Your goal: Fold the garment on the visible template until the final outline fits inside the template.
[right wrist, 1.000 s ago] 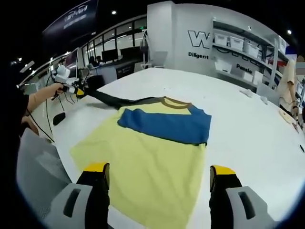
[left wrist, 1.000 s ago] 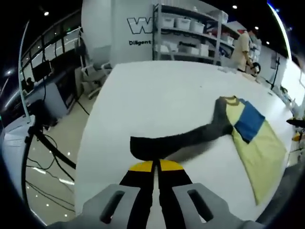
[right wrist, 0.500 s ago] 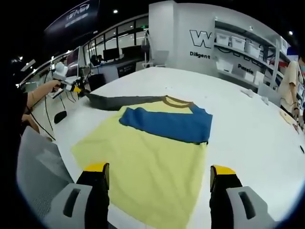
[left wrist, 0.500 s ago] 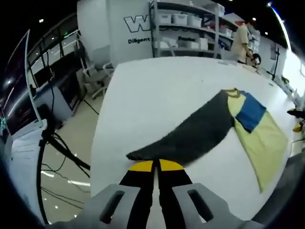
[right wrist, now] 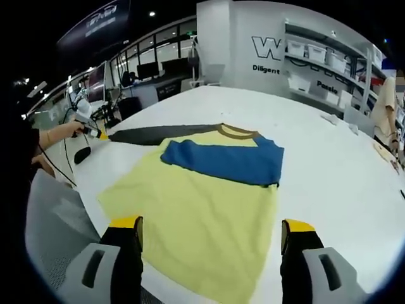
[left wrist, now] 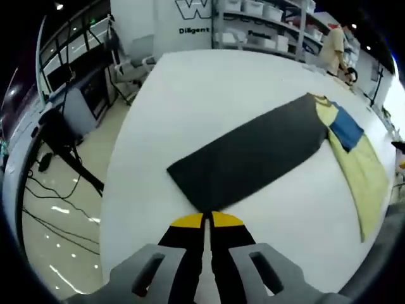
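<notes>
Since a second before, the left gripper (left wrist: 207, 220), jaws pinched on the grey sleeve (left wrist: 253, 154), had drawn it out flat; the right gripper (right wrist: 214, 227) hung wide open above the shirt's yellow body (right wrist: 196, 218).

Soft matt cloth garment (right wrist: 202, 209) with dark grey sleeve (left wrist: 253, 155), smooth semi-gloss white table (left wrist: 190, 88), glossy floor (left wrist: 63, 215)

The garment (right wrist: 202, 209) has a pale yellow body, a dark grey sleeve (left wrist: 253, 155), a blue sleeve (right wrist: 228, 161) folded across the chest, and a brown collar (right wrist: 237, 132). The counter (left wrist: 209, 88) is plain white. Both grippers' black jaws carry yellow tips on grey bodies.
</notes>
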Tool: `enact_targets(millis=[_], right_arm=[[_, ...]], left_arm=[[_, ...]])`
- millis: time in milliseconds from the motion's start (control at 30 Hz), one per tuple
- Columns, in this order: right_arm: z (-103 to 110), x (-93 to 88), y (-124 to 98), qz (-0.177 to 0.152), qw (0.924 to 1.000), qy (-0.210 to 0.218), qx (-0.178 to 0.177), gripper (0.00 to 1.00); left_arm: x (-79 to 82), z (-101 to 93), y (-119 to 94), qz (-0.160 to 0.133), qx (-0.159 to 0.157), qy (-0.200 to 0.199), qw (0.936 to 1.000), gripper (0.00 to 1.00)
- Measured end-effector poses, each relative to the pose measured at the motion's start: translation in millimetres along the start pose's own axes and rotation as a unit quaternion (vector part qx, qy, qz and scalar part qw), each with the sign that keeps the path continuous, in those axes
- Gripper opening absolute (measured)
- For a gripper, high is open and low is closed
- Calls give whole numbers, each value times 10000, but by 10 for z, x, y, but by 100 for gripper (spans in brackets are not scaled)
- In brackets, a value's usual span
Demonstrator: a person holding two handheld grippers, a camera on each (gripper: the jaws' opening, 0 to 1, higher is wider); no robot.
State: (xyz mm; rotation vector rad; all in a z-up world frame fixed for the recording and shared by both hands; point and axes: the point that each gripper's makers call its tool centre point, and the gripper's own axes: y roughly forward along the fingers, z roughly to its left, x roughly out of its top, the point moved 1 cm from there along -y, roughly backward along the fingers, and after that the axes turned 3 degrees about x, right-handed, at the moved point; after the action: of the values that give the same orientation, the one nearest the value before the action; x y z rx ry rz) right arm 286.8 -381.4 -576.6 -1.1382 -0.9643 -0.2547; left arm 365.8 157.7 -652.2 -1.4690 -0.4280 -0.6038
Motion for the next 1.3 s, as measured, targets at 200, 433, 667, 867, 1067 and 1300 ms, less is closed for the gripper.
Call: enact_targets(millis=[200, 433, 667, 867, 1067, 1300], right_arm=[[92, -4, -16, -20, 9995, 261, 190, 97], [97, -42, -27, 39, 9994, 280, 187, 98], [91, -21, -55, 33, 9995, 265, 151, 99], [74, -21, -64, 39, 9996, 244, 128, 99], [98, -17, -56, 42, 9996, 209, 186, 99], [91, -45, -72, 104, 9996, 214, 172, 99]], left_arm=[[17, 64, 114, 60, 138, 45, 9999, 0], [38, 92, 129, 56, 205, -89, 9997, 0], [143, 77, 51, -233, 145, -417, 9988, 20], [191, 117, -11, -347, 161, -941, 9948, 28], [145, 90, 37, -269, 241, -1234, 9917, 28], [115, 74, 148, -214, 383, -1319, 9903, 20]])
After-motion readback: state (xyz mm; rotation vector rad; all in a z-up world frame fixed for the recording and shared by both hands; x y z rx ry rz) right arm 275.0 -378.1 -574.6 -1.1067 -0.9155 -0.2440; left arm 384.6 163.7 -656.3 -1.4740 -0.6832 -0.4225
